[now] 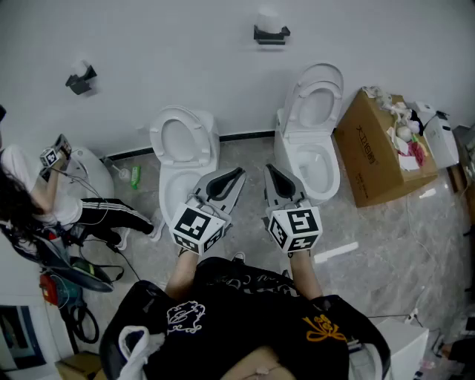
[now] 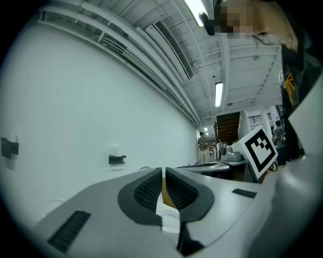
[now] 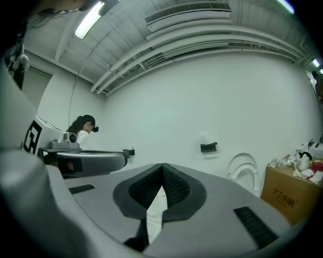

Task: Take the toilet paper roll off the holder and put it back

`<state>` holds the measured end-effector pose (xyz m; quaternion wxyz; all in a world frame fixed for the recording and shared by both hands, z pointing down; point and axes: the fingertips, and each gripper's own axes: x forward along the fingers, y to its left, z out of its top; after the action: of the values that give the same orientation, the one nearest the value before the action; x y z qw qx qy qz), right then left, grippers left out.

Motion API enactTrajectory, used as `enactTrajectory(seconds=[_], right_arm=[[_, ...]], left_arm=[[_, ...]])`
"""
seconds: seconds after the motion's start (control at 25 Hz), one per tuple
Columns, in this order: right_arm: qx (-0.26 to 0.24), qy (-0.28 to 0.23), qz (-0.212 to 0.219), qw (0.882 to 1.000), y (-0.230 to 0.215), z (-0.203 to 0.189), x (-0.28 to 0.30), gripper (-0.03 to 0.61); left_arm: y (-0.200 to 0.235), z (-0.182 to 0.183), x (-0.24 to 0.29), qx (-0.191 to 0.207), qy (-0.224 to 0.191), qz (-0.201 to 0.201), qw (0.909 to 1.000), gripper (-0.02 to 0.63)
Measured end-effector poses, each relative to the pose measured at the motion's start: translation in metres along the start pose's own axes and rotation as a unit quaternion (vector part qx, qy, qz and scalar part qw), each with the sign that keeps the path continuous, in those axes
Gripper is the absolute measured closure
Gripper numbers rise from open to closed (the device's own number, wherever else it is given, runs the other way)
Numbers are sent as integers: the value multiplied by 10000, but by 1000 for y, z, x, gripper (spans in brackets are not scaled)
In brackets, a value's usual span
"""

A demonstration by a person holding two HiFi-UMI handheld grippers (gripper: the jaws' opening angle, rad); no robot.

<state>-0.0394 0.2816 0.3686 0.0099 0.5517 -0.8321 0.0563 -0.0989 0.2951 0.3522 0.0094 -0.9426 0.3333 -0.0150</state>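
A white toilet paper roll [image 1: 270, 21] sits on a dark wall holder [image 1: 272, 35] high on the white wall, above the right toilet. The holder [image 3: 208, 147] shows small and far off in the right gripper view, and the same holder [image 2: 117, 159] in the left gripper view. My left gripper [image 1: 239, 173] and right gripper [image 1: 269, 169] are held side by side, level, pointing at the wall and well short of it. Both are shut with nothing between the pads; the left gripper [image 2: 163, 174] shows only a thin slit, and the right gripper [image 3: 162, 167] has its tips touching.
A second holder [image 1: 80, 80] hangs on the wall at the left. Two white toilets [image 1: 182, 145] [image 1: 315, 126] stand right in front of the grippers. A cardboard box [image 1: 375, 148] of clutter is at the right, and a seated person [image 1: 44, 193] with cables at the left.
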Motion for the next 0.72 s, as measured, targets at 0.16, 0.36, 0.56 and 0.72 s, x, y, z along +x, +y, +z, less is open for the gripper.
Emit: enactTrajectory(seconds=[0.16,0.36,0.56,0.72], right_arm=[[-51,7,-30,10000,-3,0,6,568],[177,-152,-67,9997,-8,2,13,568],[372,-225,-93,9990,-11,-1,30,566],[375,-200,-106,9990,-10,-3,47,566]], left_arm=[[6,0,5,-6,-35,-17,10000,578],[12,-1,12,-17,-53,-88,9999,578],[25,-4,18,-32,-65,-121,9999,578],[42,-7,19,-53,-60,-111,9999,578]])
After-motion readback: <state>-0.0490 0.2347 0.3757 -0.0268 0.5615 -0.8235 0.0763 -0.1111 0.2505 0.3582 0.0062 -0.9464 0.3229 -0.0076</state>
